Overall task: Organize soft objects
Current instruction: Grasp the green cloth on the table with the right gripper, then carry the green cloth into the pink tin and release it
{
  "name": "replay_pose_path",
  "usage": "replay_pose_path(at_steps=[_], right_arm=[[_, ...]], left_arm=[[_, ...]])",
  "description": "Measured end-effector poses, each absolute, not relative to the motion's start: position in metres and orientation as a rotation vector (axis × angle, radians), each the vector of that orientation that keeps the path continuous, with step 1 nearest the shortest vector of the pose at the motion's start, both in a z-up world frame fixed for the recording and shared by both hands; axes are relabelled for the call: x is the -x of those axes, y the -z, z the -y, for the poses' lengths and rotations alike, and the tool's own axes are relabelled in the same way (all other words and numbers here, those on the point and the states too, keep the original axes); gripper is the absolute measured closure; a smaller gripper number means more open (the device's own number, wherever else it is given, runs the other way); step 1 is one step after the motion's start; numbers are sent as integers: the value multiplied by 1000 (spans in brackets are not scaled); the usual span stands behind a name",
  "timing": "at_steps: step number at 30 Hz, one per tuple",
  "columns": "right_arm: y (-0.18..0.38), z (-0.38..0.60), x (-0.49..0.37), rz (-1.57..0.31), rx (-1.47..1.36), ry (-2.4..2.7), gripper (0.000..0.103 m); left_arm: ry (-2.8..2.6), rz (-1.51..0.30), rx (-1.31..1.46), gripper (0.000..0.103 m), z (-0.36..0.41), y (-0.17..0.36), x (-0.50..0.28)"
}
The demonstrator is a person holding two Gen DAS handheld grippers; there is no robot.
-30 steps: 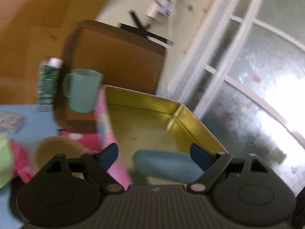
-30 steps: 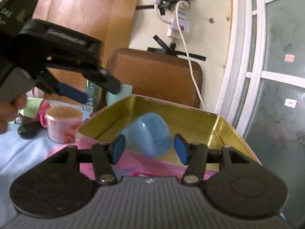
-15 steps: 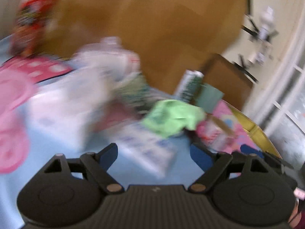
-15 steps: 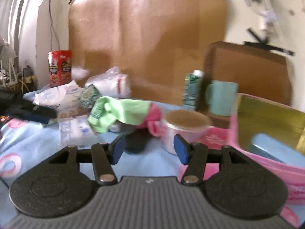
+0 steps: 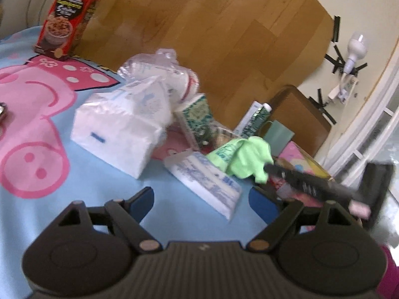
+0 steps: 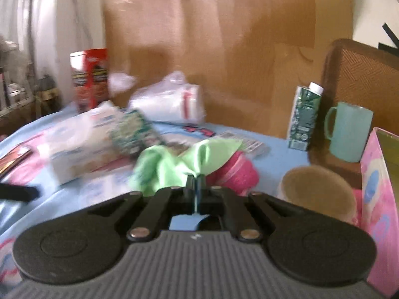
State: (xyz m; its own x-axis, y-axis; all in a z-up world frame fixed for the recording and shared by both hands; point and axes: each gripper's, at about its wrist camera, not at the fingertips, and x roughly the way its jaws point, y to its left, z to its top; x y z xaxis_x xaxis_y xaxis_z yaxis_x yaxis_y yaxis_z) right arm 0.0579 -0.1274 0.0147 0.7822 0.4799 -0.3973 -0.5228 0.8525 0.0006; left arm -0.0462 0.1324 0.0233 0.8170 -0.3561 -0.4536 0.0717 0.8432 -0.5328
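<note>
A light green cloth [image 6: 174,164] lies crumpled on the blue table cover, and my right gripper [image 6: 197,182] is shut on its near edge. A pink knitted piece [image 6: 234,174] lies right behind the cloth. In the left wrist view the green cloth [image 5: 244,159] sits mid-right with the right gripper's black arm reaching to it. My left gripper [image 5: 202,201] is open and empty above the cover, near a flat tissue pack [image 5: 207,182]. A large white tissue pack [image 5: 119,127] lies to its left.
A pink tin box with gold inside [image 6: 381,189] stands at the right, with a paper cup [image 6: 316,189] beside it. A teal mug [image 6: 349,132], a green carton [image 6: 304,119], a red cereal box [image 5: 69,17] and a plastic bag [image 5: 159,74] stand farther back.
Both grippers swung left, away from the tin box and toward the pile of soft things. My right gripper went from open to shut on the green cloth.
</note>
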Motion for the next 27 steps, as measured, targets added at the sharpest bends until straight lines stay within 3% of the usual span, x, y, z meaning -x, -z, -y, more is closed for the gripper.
replay_pose_path(at_steps=[12,14,15,16,17,19,20,21,22,27], right_arm=[[15,150,57,-445,99,-566,95],[19,145,53,-451,109,-536,78],[19,144,47,-459,96,-530,60],[20,143,41,-467,82,-532,49],[22,142,35,-476,71,-540,48],[26,150,31,-486,58,-564,48],[29,149,28,-490,53,-577,49],[31,151,27,-486,52,-594,60],[31,151,28,-474,52,-600,89],[22,164,47,-342,58,-487,93]], left_arm=[[540,-698,513,10,-51,-23,12],[553,-730,490,11,-37,-20,10],[552,-748,479,16,-31,-18,9],[551,-771,465,20,-25,-16,9],[556,-791,452,29,-20,-15,9],[551,-804,429,34,-13,-14,9],[555,-809,417,45,-9,-15,9],[578,-825,420,55,-6,-15,7],[615,-845,438,58,-1,-16,4],[714,-783,319,58,44,-47,-4]])
